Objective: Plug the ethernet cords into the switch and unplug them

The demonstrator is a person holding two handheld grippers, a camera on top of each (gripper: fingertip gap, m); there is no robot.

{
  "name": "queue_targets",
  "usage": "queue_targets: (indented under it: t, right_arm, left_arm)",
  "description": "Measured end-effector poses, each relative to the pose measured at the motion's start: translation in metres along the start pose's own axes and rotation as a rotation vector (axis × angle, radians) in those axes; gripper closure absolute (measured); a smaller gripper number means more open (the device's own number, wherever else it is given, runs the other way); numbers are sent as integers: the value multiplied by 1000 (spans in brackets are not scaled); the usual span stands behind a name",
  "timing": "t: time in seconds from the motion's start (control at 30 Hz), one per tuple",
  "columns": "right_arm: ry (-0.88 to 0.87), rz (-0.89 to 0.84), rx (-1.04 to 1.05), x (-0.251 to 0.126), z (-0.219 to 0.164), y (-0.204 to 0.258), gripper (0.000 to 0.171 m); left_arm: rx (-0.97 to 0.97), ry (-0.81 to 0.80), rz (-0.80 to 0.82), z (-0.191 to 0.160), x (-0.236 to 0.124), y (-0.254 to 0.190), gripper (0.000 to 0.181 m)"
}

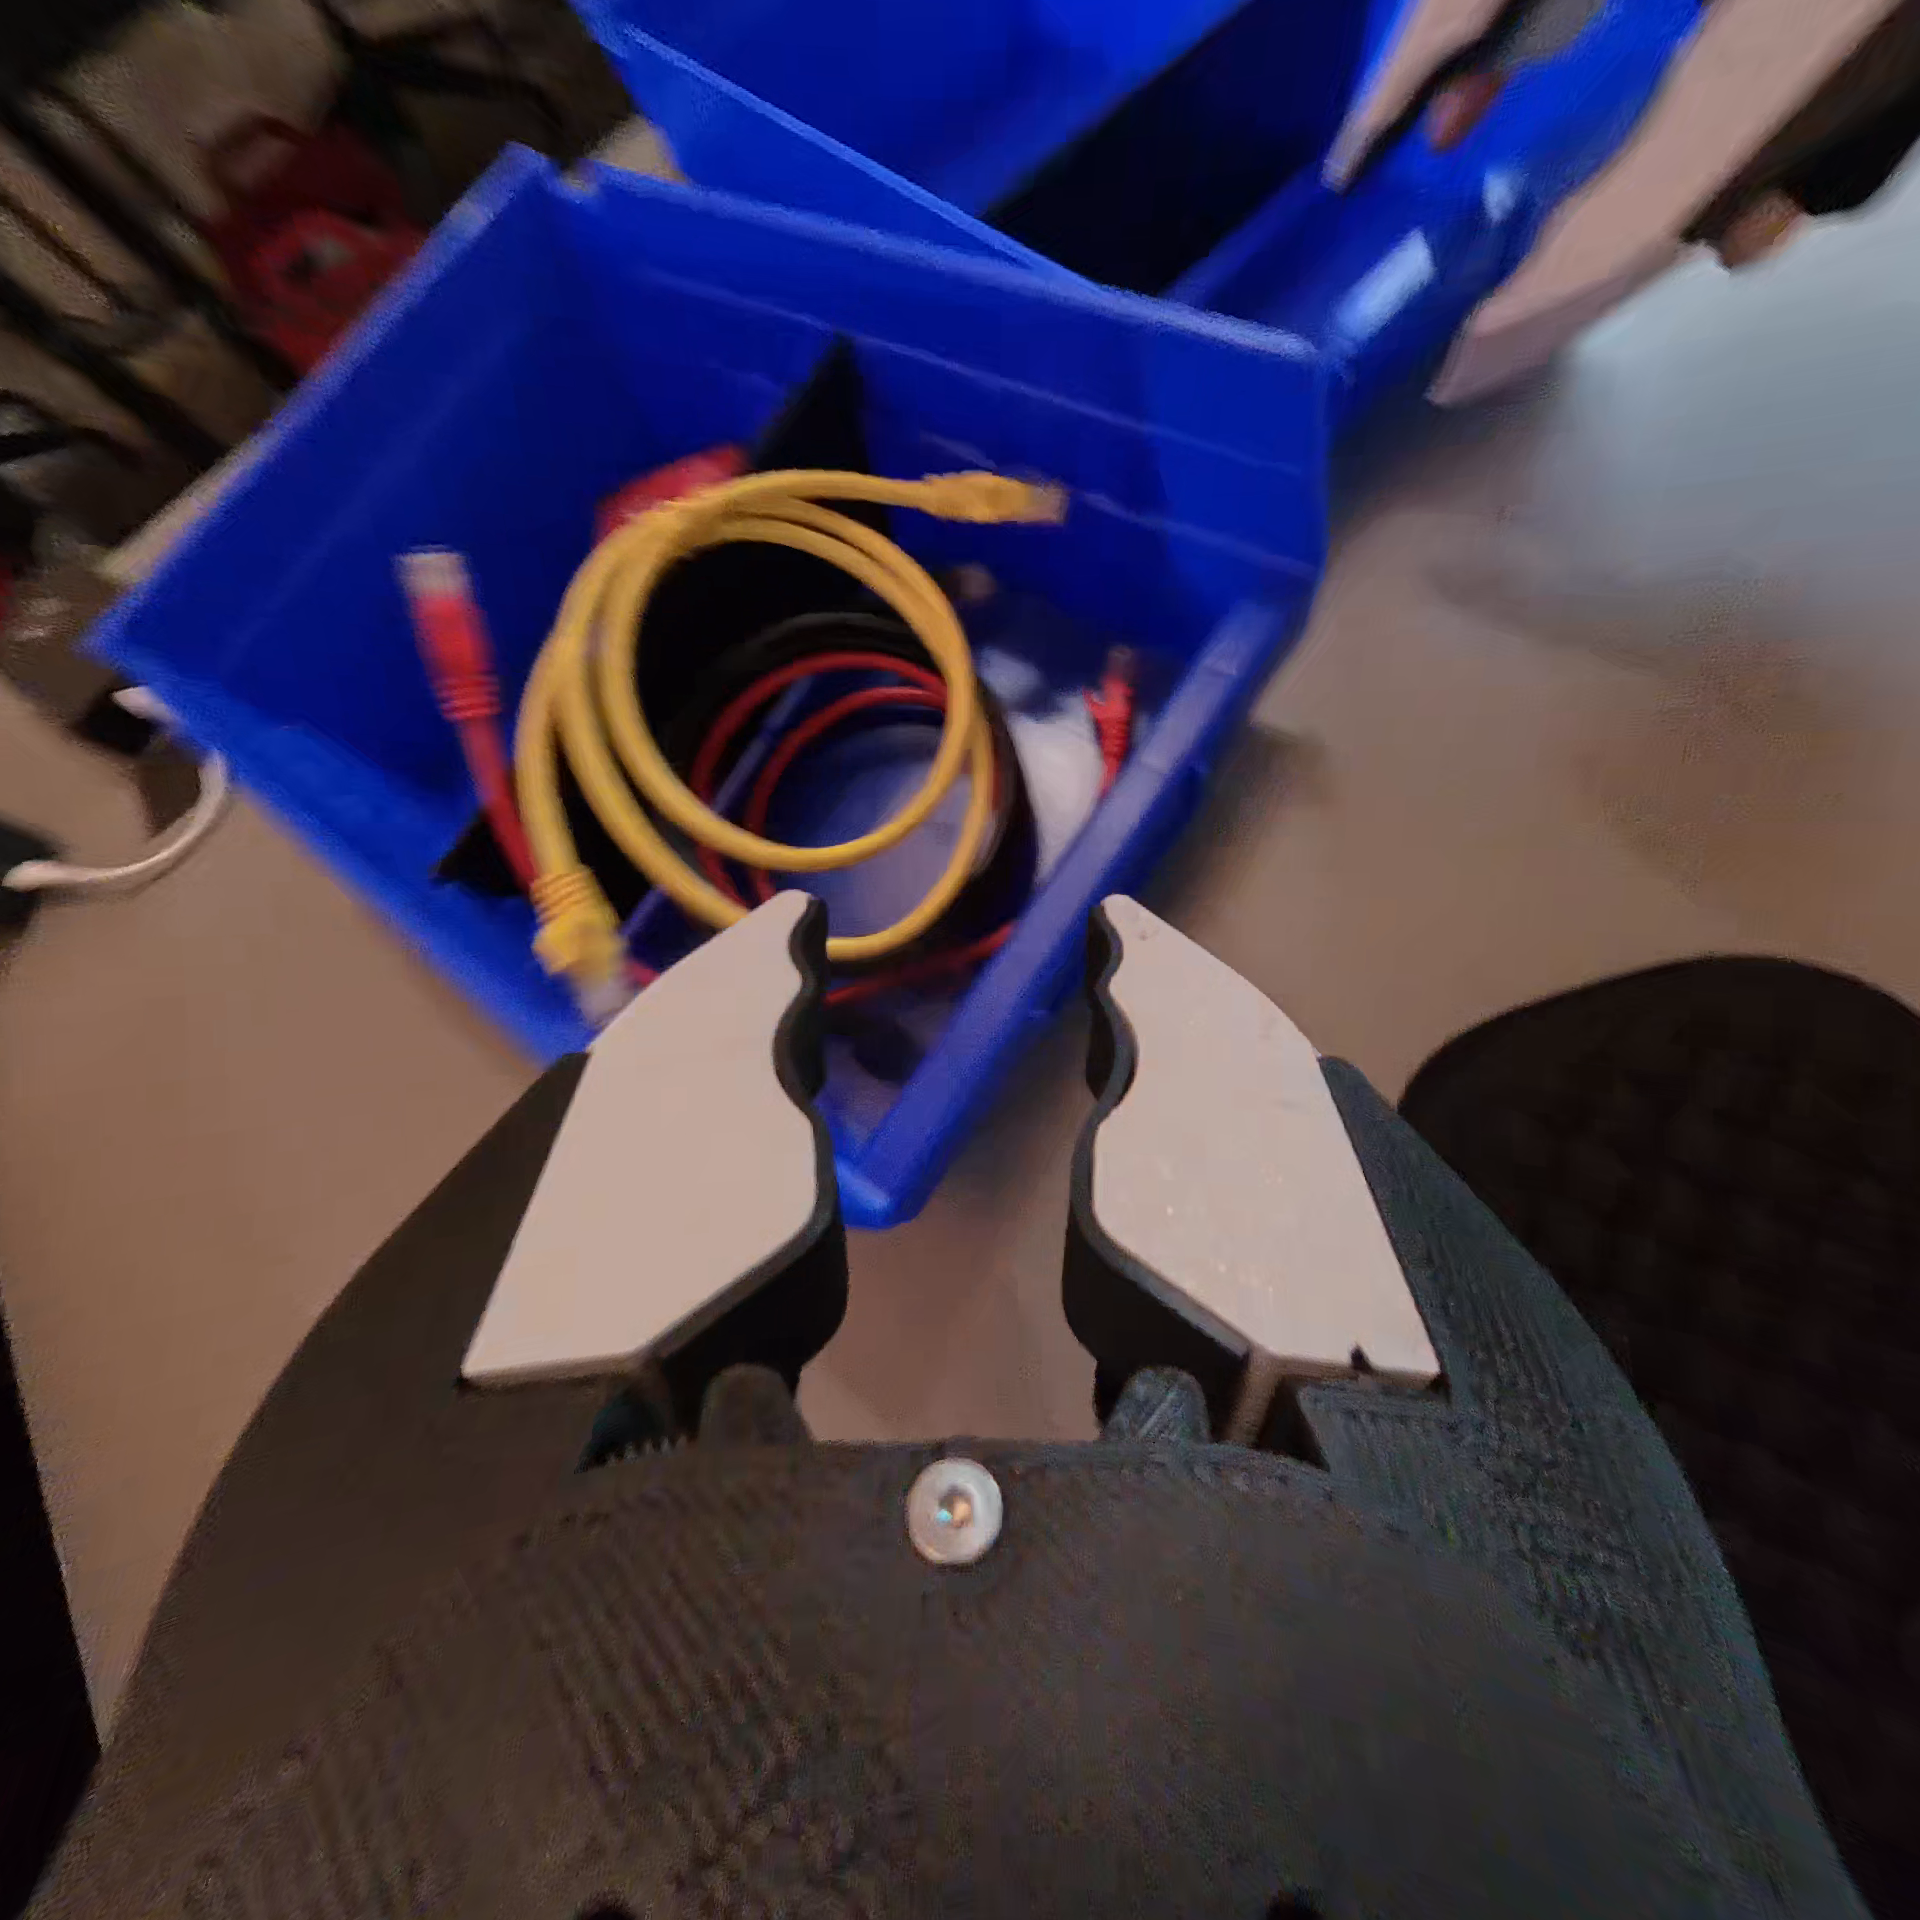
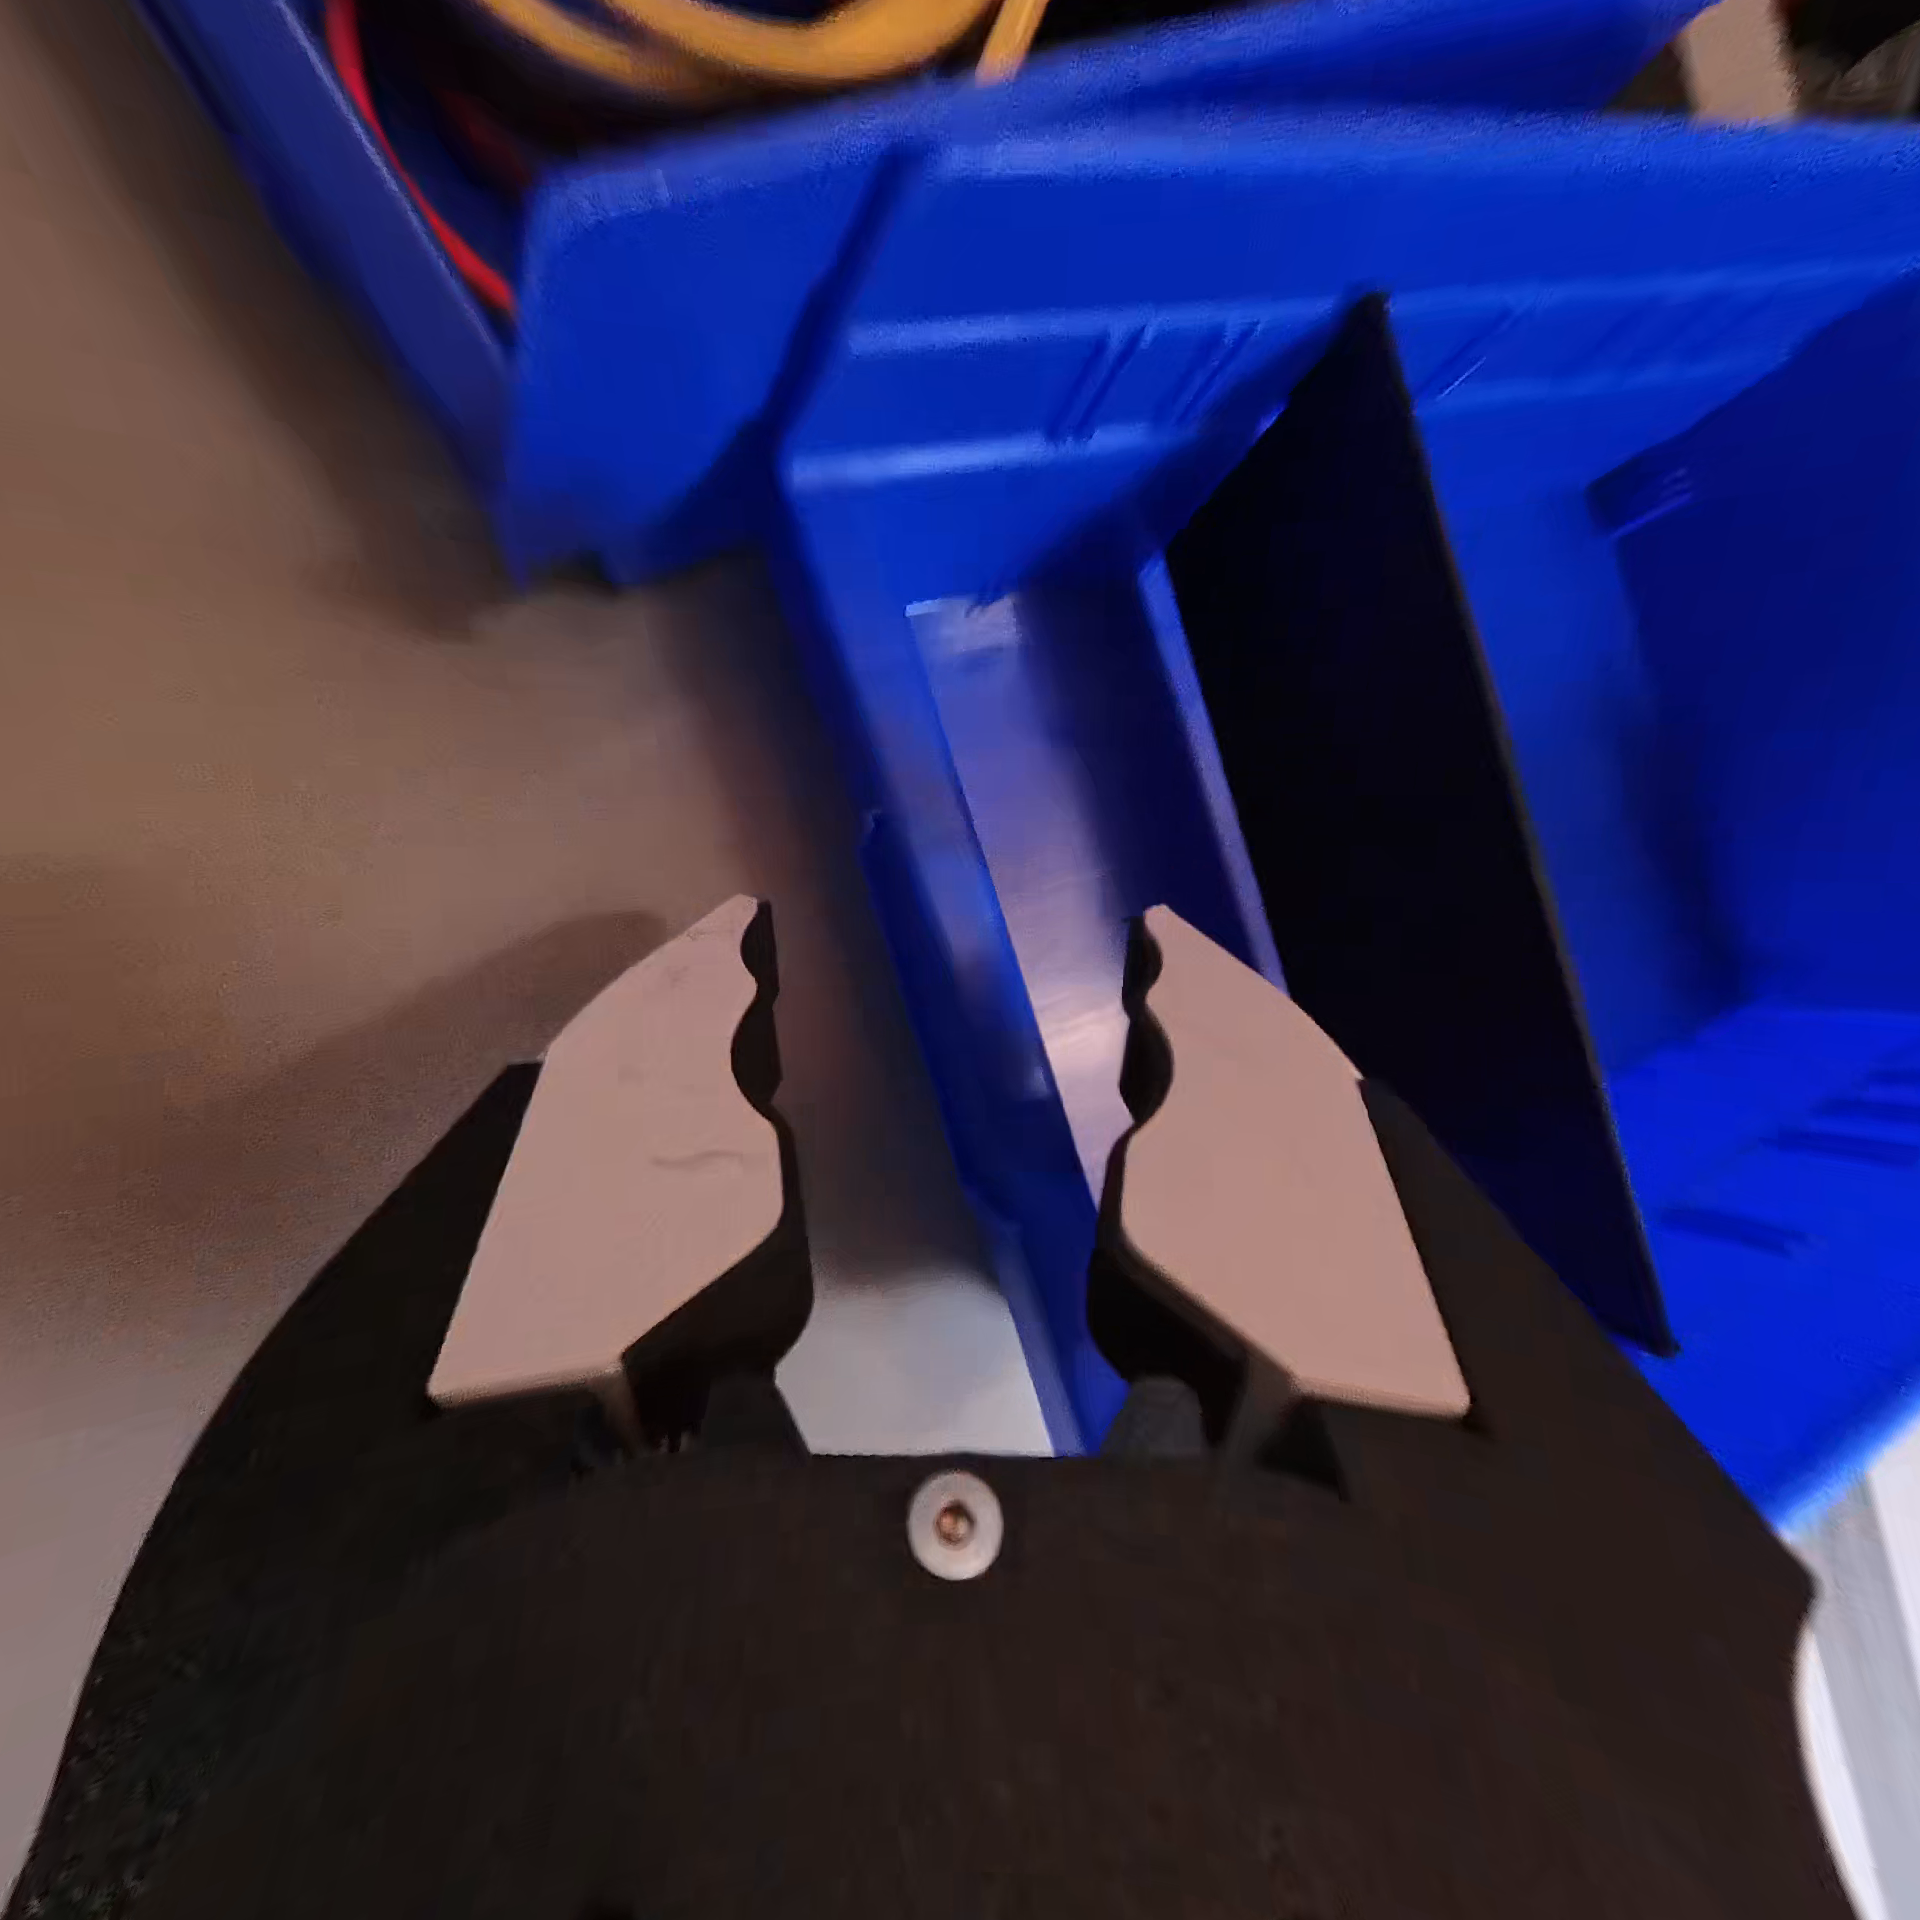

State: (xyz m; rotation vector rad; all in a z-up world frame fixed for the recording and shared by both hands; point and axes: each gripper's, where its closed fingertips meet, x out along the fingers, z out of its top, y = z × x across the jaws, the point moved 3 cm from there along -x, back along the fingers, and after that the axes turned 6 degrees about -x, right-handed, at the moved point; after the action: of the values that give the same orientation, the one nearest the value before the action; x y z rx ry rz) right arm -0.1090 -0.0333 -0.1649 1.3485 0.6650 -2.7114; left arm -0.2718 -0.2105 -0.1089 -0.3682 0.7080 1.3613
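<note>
A coiled yellow ethernet cord (image 1: 623, 665) lies in a blue bin (image 1: 436, 436) with a red ethernet cord (image 1: 457, 644) and thin red wires under it. A pale rounded object (image 1: 1060, 779) lies beneath the coils; I cannot tell what it is. My left gripper (image 1: 954, 914) is open and empty, just above the bin's near corner. My right gripper (image 2: 951, 920) is open and empty, over the near wall of a second blue bin (image 2: 1766, 1143) that has a black divider (image 2: 1382, 831). The yellow cord shows blurred at the top of the right wrist view (image 2: 727, 52).
The bins stand on a tan table (image 1: 1558, 831). The right gripper's fingers (image 1: 1558, 156) show at the top right of the left wrist view. A black mesh chair (image 1: 1714, 1351) is at the lower right. A white cable (image 1: 156, 852) lies at the left.
</note>
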Motion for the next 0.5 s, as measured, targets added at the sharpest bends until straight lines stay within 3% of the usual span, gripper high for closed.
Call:
queue_targets:
  t: [0.1, 0.13, 0.23, 0.33, 0.5]
  right_arm:
    - [107, -24, -90, 25, -11, 3, 119]
    - [130, -58, -126, 26, -13, 0, 132]
    - [136, -34, -117, 18, -16, 6, 138]
    - [130, -38, -97, 0, -30, 12, 144]
    - [172, -91, -28, -42, -85, 11, 144]
  left_arm:
    - [153, 203, -47, -10, 40, -22, 125]
    - [201, 282, -46, -17, 52, -25, 123]
    - [296, 435, -67, -33, 78, -29, 124]
    - [318, 450, -75, -33, 89, -26, 142]
    - [357, 414, -66, -30, 92, -30, 146]
